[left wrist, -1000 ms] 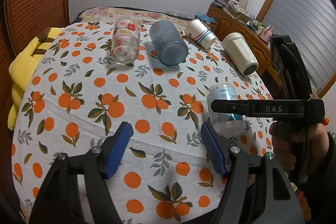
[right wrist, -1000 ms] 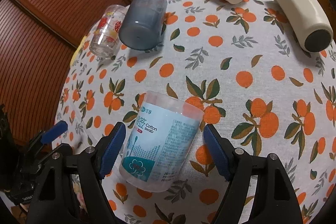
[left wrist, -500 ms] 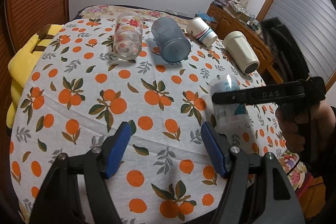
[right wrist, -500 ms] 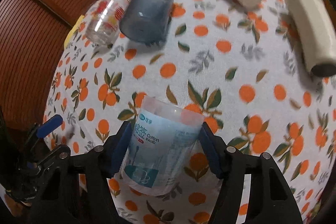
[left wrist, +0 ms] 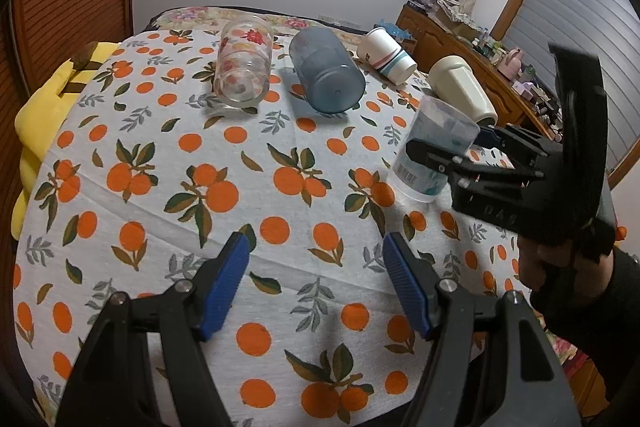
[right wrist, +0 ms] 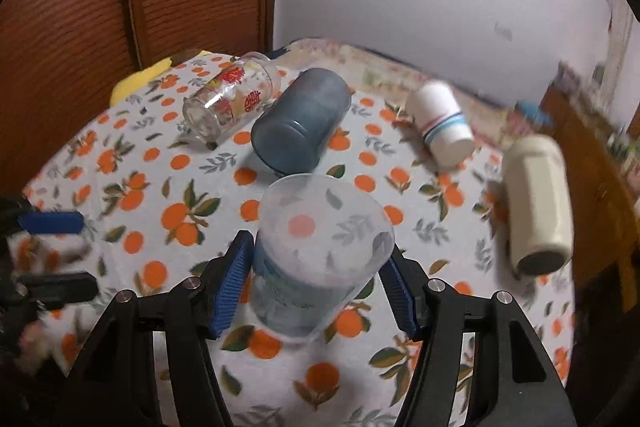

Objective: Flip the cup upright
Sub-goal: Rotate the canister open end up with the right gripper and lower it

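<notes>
A clear plastic cotton-swab cup with a blue label stands nearly upright, open end up, between the blue pads of my right gripper, which is shut on it. In the left wrist view the same cup is at the right of the table, tilted slightly, its base at the cloth, with the right gripper around its middle. My left gripper is open and empty above the near part of the table.
On the orange-print tablecloth lie a flowered glass, a blue-grey tumbler, a striped paper cup and a cream bottle, all on their sides. A yellow cushion is at the left edge.
My right gripper closed on the cotton-swab cup, lifted it from lying on its side and turned it open end up. The left gripper stayed open and moved little.
</notes>
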The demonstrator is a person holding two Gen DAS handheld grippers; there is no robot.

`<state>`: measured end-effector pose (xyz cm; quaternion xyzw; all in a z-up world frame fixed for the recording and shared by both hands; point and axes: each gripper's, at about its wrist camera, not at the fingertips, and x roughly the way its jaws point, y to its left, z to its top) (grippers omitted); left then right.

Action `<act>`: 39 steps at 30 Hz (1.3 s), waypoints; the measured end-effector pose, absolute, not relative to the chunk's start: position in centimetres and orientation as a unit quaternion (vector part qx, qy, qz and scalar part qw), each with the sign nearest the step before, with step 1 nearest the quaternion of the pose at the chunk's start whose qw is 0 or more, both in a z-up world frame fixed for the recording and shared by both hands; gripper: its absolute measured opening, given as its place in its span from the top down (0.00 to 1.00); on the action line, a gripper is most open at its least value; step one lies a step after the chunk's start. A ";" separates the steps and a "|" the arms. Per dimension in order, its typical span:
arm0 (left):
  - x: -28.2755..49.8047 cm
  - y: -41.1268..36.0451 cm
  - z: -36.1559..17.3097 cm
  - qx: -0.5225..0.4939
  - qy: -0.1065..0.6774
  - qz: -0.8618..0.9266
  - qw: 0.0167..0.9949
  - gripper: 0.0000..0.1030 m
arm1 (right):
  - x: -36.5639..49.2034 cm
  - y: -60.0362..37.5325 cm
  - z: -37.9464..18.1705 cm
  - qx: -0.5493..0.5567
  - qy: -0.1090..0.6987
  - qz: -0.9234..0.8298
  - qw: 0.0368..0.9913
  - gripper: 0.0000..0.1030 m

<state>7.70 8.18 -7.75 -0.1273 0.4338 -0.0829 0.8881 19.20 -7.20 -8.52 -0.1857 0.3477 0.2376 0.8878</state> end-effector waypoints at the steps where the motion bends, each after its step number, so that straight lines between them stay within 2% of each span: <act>1: 7.7 8.2 -7.8 -0.128 0.434 -0.083 0.888 0.33 | 19.1 -7.0 -8.8 -0.192 0.346 0.237 0.887 0.39; 7: 7.7 8.3 -7.9 -0.127 0.433 -0.079 0.889 0.33 | 18.6 -7.3 -9.5 -0.186 0.355 0.243 0.883 0.43; 18: 7.7 9.1 -7.9 -0.128 0.432 -0.070 0.890 0.33 | 18.0 -7.2 -9.4 -0.191 0.361 0.255 0.877 0.44; 21: 7.7 9.2 -7.8 -0.129 0.431 -0.068 0.890 0.33 | 18.1 -7.3 -9.4 -0.185 0.365 0.252 0.877 0.42; 22: 7.7 9.1 -7.8 -0.129 0.431 -0.067 0.891 0.33 | 18.2 -7.4 -9.4 -0.178 0.370 0.254 0.876 0.35; 25: 7.6 9.0 -7.6 -0.127 0.428 -0.067 0.892 0.33 | 18.2 -7.8 -9.3 -0.157 0.380 0.263 0.873 0.30; 39: 7.9 6.3 -5.3 -0.089 0.402 -0.061 0.909 0.33 | 14.6 -12.5 -5.7 -0.090 0.349 0.256 0.897 0.27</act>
